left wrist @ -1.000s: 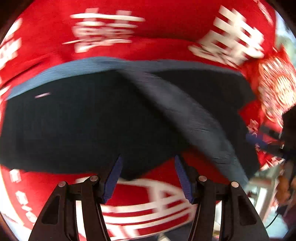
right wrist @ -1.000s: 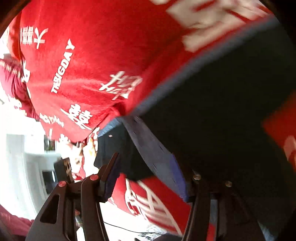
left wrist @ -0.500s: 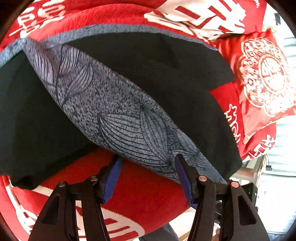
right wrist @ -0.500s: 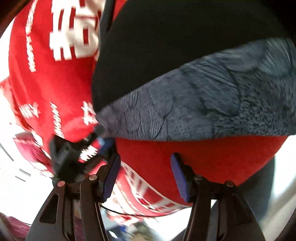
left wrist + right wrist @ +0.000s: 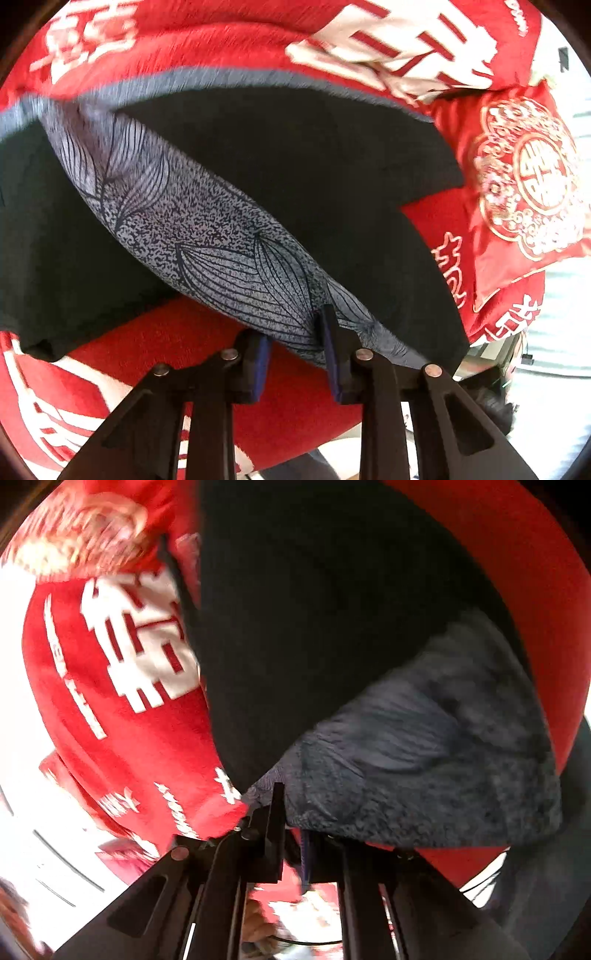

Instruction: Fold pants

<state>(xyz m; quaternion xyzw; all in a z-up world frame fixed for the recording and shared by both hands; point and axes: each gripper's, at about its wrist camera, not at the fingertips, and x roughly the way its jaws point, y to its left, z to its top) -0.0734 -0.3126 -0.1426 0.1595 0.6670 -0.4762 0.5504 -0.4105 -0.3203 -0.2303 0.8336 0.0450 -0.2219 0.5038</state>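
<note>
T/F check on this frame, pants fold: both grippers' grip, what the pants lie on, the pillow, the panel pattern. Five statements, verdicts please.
1. The left gripper has just closed its jaws on the patterned edge of the pants. True.
2. The right gripper is wide open and clear of the cloth. False: its jaws have just closed on a corner of the pants.
3. The pants lie on a red blanket with white characters. True.
4. The pants are plain white. False: they are black with a grey leaf-patterned panel.
5. A blue pillow sits at the right of the left wrist view. False: the pillow there is red with a gold and white emblem.
</note>
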